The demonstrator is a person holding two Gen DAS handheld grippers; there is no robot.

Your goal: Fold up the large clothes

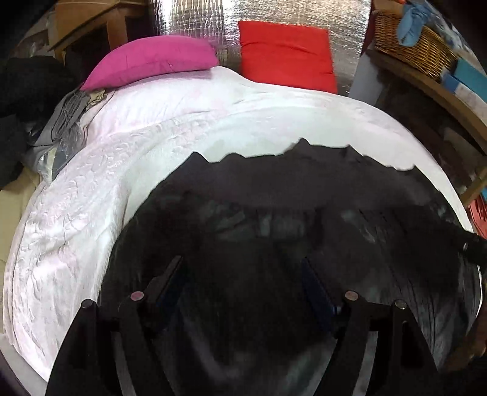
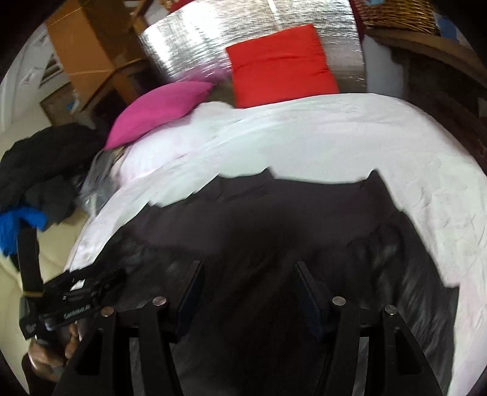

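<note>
Across the near half of the bed (image 2: 350, 131), on its white cover, a large black garment (image 2: 258, 219) lies spread flat, its far edge ragged with little peaks and its near part running under both tools. Left gripper (image 1: 243, 274) hangs over the cloth with its fingers (image 1: 170, 274) released, wide apart and nothing between them but the fabric lying below. Right gripper (image 2: 248, 280) is much the same, fingers (image 2: 191, 283) parted and empty above the dark cloth; in its view the person's hand (image 2: 51, 353) holds the other tool at lower left. Up at the head of the bed sit a magenta pillow (image 1: 152, 61) and a red pillow (image 1: 286, 54) against a silver foil panel (image 1: 197, 18), well apart from the work. My read: this is a pause between folds, the garment laid out and both tools free. Next move, I'd say, calls for each gripper to drop onto an edge or corner, pinch one layer cleanly, and carry it over evenly so the fold lands square.
</note>
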